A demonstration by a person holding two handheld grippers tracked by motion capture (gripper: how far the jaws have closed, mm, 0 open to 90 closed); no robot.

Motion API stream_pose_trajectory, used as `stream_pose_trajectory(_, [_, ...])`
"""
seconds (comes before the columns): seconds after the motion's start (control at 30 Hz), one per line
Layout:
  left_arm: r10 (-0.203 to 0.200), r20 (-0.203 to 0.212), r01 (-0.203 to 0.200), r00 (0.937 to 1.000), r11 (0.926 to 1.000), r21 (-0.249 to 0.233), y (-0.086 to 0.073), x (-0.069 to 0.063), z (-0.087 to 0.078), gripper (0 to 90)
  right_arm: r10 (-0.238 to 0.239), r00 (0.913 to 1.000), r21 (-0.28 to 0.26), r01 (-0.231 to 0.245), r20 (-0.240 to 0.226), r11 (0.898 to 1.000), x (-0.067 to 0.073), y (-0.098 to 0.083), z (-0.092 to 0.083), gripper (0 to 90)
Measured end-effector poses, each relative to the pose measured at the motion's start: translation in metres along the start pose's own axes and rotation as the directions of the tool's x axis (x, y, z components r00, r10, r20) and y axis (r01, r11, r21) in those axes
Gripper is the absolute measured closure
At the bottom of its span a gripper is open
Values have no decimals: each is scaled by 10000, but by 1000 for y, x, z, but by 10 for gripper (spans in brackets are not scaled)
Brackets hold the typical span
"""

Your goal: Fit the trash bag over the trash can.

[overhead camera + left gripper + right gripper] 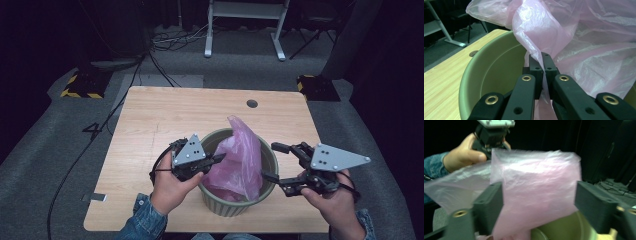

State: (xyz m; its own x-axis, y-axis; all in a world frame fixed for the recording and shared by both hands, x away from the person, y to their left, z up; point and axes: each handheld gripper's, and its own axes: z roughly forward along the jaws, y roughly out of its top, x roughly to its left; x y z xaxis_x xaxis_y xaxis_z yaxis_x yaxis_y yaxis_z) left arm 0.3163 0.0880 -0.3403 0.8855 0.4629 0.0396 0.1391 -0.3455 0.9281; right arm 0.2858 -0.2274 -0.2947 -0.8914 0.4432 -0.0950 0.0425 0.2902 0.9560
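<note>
Wooden table [150,130] carries a green ribbed bin [235,202] near its front edge, between the two hands. Pink plastic bag [239,160] sits part-way inside the bin, bunched and standing up above the rim, its long axis roughly upright, leaning toward the far side. Left gripper [216,159] reaches in over the near-left rim, jaws clenched on a fold of the bag film. Right gripper [276,161] is held level just outside the right rim, jaws spread wide, facing the bag's free side with film between them but no pinch yet. Right hand is nearer that loose edge.
</note>
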Motion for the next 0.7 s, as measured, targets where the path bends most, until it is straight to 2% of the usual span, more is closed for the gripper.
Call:
stream_pose_trajectory(0.17, [-137, -248, 135, 9996, 9999, -67, -1, 2, -2, 895, -219, 9984, 278, 234, -528, 9993, 14, -3, 18, 194])
stream_pose_trajectory(0.27, [-264, -363, 261, 9990, 9996, -89, -1, 4, -2, 895, -377, 9978, 313, 395, -548, 9987, 19, -2, 22, 191])
stream_pose_trajectory(0.37, [-260, -265, 257, 9993, 9996, -117, -2, 3, -1, 895, -462, 9984, 358, 474, -336, 9982, 21, 0, 23, 205])
stream_pose_trajectory(0.4, [-218, -244, 216, 9995, 9997, -114, -2, 3, -1, 895, -425, 9991, 322, 426, -53, 9986, 21, 1, 23, 258])
stream_pose_trajectory(0.43, [-165, -221, 163, 9996, 9998, -110, -1, 2, -1, 895, -394, 9992, 246, 391, 119, 9989, 20, 2, 22, 352])
stream_pose_trajectory(0.5, [-108, -142, 106, 9998, 9999, -134, -2, 1, -2, 895, -426, 9990, 194, 423, 147, 9989, 16, 3, 19, 650])
stream_pose_trajectory(0.57, [-97, -87, 96, 9999, 9998, -175, -2, 0, -4, 894, -370, 9990, 202, 365, 253, 9991, 10, 4, 14, 858])
stream_pose_trajectory(0.6, [-96, -99, 95, 9999, 9998, -190, -2, 0, -5, 895, -373, 9981, 169, 365, 493, 9992, 6, 3, 12, 900])
stream_pose_trajectory(0.7, [-93, -170, 88, 9998, 9996, -268, -3, 1, -10, 895, -55, 9928, -10, 57, 1198, 10000, -10, -1, 3, 900])
